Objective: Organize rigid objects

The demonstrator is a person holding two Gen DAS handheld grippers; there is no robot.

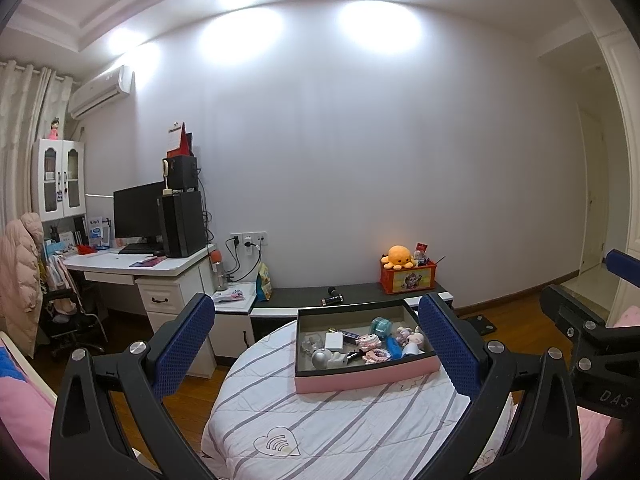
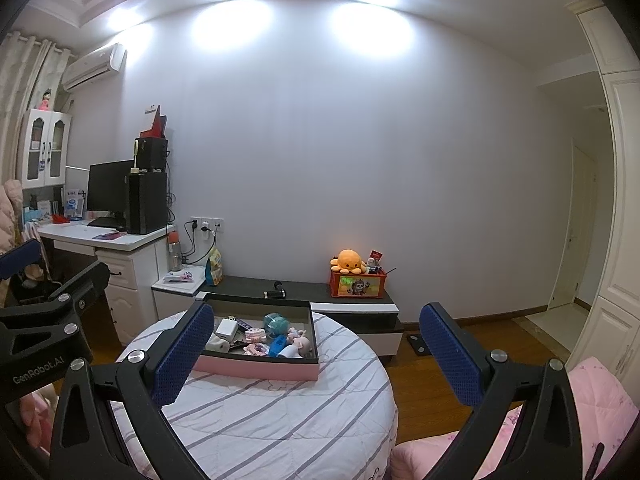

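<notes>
1. Blue padded fingers (image 1: 186,344) of the left gripper (image 1: 316,344) are seen nearest the camera, spread wide apart with nothing held between them.
2. Likewise, the right gripper (image 2: 316,354) is spread wide and holds nothing; its left finger (image 2: 182,356) overlaps the near left corner of the box in the right wrist view.
3. Both grippers are held above a round table covered with a striped white cloth (image 1: 340,420).
4. On the far part of the cloth a shallow pink box (image 1: 368,378) with a dark inside is placed, open at the top.
5. Inside the box several small rigid objects are gathered: a white rectangular block (image 1: 335,341), a silver ball (image 1: 321,358), a teal round case (image 1: 381,325), a blue object (image 2: 277,346), two pink-and-white toy sets of teeth (image 1: 368,341), and small doll figures (image 1: 412,336).
6. The objects are lying close together, some touching; a few dark small pieces between them cannot be identified.
7. Behind the table a low dark cabinet (image 1: 360,294) is seen against the wall, and on it an orange crate (image 1: 408,278) is standing.
8. An orange plush octopus (image 1: 397,257) is seated on the crate's top, with some small items beside it.
</notes>
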